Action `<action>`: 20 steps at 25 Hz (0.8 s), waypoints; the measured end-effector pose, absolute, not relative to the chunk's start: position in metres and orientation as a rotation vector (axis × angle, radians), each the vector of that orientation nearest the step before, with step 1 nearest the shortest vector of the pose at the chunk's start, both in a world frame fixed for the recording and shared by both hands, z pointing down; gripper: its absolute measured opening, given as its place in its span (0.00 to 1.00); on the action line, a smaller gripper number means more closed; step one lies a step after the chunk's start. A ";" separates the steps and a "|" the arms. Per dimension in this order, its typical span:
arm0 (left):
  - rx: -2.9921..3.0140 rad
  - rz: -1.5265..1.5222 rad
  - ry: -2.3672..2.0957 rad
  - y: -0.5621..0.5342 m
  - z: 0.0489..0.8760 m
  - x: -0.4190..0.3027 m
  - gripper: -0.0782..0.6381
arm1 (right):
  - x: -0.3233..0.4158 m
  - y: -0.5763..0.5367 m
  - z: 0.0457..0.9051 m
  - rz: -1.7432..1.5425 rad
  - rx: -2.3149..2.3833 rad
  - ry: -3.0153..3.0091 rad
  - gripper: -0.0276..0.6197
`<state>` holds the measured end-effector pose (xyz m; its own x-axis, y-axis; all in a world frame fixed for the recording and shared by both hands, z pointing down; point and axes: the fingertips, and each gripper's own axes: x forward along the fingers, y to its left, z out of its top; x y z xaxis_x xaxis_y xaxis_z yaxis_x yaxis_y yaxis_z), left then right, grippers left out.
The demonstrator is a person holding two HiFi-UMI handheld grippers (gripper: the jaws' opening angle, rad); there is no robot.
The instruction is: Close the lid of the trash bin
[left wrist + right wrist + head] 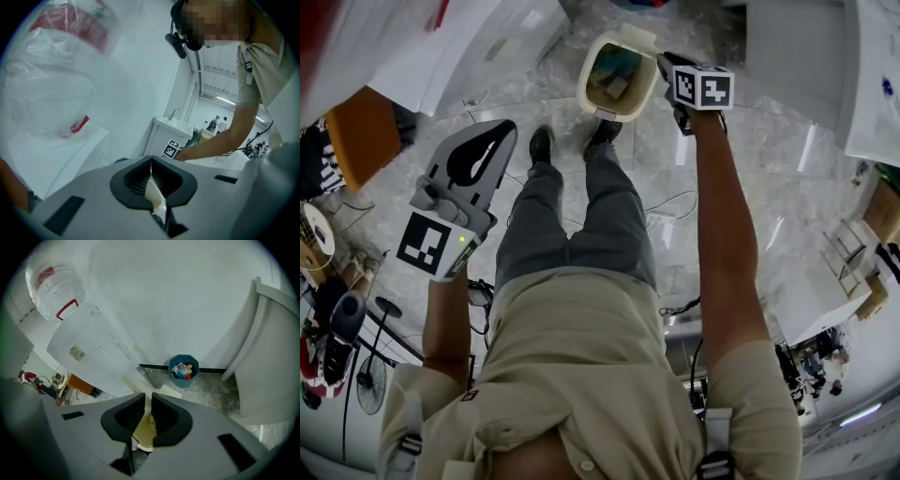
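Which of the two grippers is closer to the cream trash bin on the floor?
Right. The right gripper is close beside the open trash bin, at the right of its rim. The left gripper is held well away from it, over the floor to the left of the person's legs.

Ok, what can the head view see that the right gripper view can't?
Only the head view shows the person's shoes and the left gripper. Only the right gripper view shows a blue bin holding bottles by the wall, and a big water bottle. Both show the cream trash bin, open, and the right gripper close to it.
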<state>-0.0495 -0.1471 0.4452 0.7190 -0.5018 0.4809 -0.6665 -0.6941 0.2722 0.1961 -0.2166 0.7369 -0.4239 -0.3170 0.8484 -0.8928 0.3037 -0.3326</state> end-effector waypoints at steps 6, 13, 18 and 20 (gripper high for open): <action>2.496 0.516 -0.896 -0.148 0.447 -0.051 0.14 | 0.190 -0.195 0.741 1.103 1.059 -1.891 0.11; 2.499 0.520 -0.878 -0.147 0.446 -0.052 0.14 | 0.179 -0.165 0.748 1.165 1.050 -1.864 0.11; 2.489 0.524 -0.883 -0.148 0.449 -0.058 0.14 | 0.166 -0.134 0.763 1.223 1.001 -1.827 0.11; 2.488 0.528 -0.882 -0.146 0.451 -0.060 0.14 | 0.162 -0.121 0.772 1.241 0.980 -1.803 0.11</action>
